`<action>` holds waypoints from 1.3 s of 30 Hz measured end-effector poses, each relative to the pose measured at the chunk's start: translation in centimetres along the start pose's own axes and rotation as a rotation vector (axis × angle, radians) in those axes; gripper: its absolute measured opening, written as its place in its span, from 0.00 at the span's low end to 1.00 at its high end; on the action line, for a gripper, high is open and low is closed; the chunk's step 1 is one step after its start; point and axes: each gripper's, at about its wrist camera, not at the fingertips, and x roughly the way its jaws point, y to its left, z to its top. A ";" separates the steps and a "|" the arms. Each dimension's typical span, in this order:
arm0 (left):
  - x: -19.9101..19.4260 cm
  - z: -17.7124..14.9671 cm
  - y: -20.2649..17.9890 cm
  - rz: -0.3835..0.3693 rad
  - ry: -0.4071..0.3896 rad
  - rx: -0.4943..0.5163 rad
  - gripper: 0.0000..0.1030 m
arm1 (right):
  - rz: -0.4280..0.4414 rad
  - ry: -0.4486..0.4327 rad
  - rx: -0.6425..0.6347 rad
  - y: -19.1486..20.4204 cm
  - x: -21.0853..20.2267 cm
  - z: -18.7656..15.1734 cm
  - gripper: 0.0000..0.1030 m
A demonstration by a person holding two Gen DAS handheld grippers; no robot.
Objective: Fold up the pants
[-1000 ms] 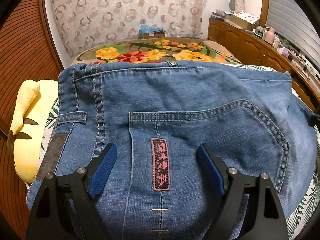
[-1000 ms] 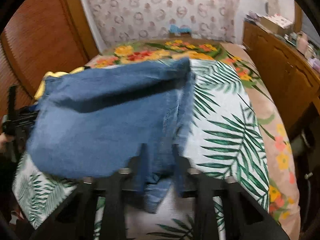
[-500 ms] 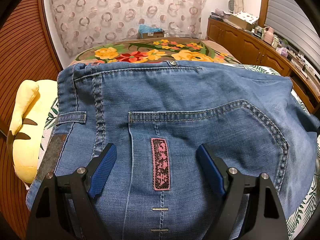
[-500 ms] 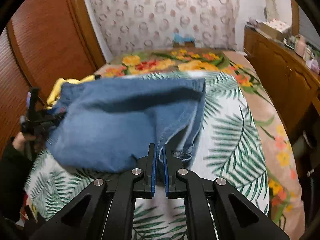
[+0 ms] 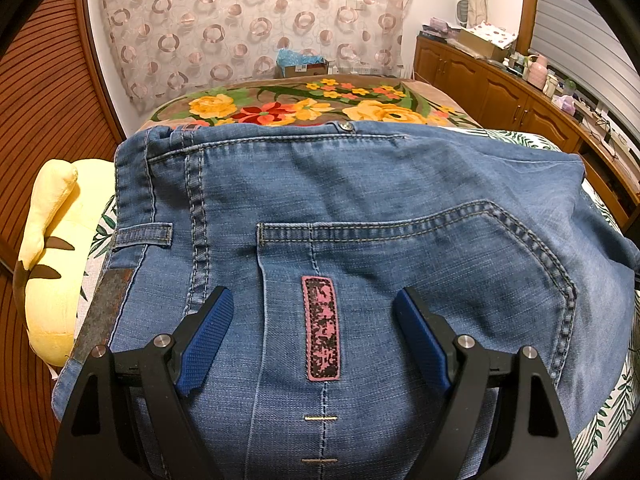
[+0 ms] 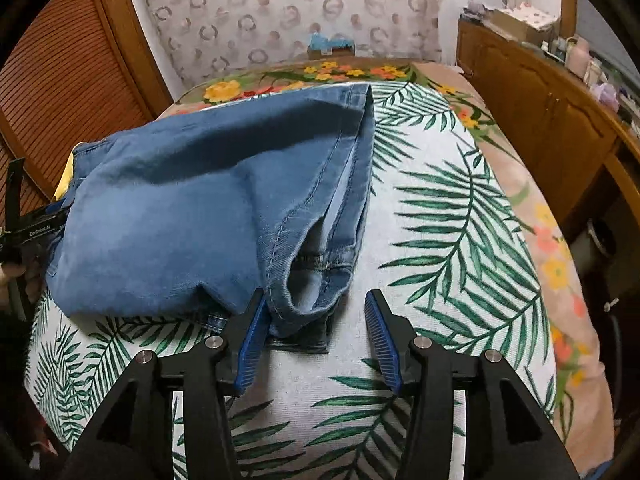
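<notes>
Bare bed [image 6: 440, 240] lies open right of the jeans [image 6: 192, 216]; a yellow plush [image 5: 56, 248] crowds their left edge.

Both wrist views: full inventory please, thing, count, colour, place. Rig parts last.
blue denim jeans: 1, blue, folded on the bed, pink patch on the back pocket
palm-leaf bedspread: 1, white and green, under the jeans
floral blanket: 1, yellow and red flowers, far end of the bed
yellow plush toy: 1, yellow, beside the jeans by the slatted wooden door
wooden cabinets: one row, brown, along the wall opposite the door
cardboard box: 1, brown, beyond the bed
left gripper: 1, black with blue fingers, open over the pocket
right gripper: 1, black with blue fingers, open at the jeans' near edge
</notes>
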 end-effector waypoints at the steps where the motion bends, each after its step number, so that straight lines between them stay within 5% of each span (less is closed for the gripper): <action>1: -0.1 0.0 0.0 0.001 -0.002 0.004 0.82 | -0.001 -0.004 -0.007 0.1 0.1 -0.1 0.49; 12: -7.1 -2.0 3.5 0.009 -0.094 -0.015 0.81 | 0.006 -0.021 -0.078 0.6 0.7 0.2 0.28; 16: -7.7 -2.9 6.8 0.049 -0.086 -0.083 0.67 | 0.022 -0.027 -0.080 0.2 1.1 0.4 0.17; 26: -5.3 -5.1 11.4 0.148 -0.024 -0.248 0.62 | 0.025 -0.045 -0.086 0.1 0.6 0.0 0.16; 39: -4.8 -6.5 12.6 0.067 -0.010 -0.304 0.64 | 0.033 -0.055 -0.086 0.1 0.4 -0.2 0.16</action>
